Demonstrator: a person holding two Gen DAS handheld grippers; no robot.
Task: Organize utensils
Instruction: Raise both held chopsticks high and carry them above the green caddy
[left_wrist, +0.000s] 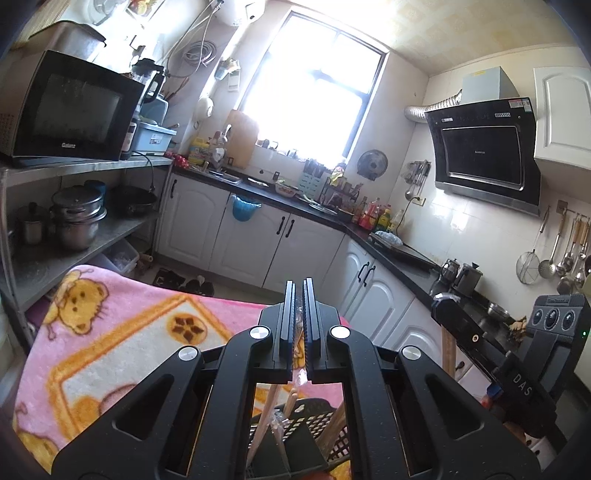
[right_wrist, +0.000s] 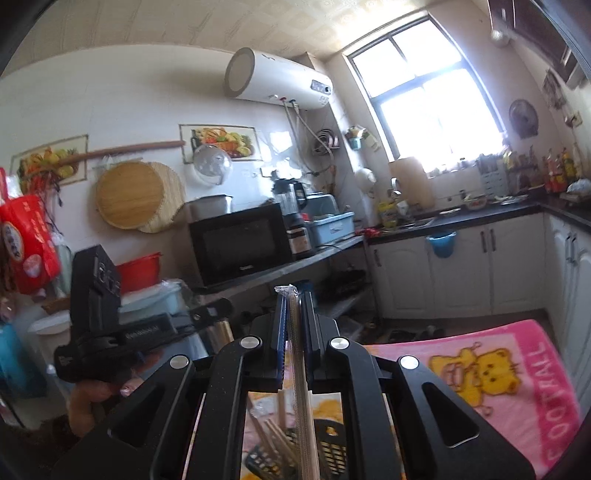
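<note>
Right wrist view shows the right gripper (right_wrist: 294, 295) clamped on wrapped chopsticks (right_wrist: 301, 387) above the near black basket (right_wrist: 332, 448), left gripper (left_wrist: 299, 291) likewise pinching a wrapper (left_wrist: 300, 317); lowering them in seems next.

This is a lived-in home kitchen. A range hood (left_wrist: 487, 147), a microwave (left_wrist: 70, 110) on a steel shelf, white cabinets (left_wrist: 251, 236) under a dark countertop (left_wrist: 325, 214) and hanging ladles (left_wrist: 554, 251) show it. A wall-mounted water heater (right_wrist: 277, 79) hangs beside the window (right_wrist: 424, 85).
</note>
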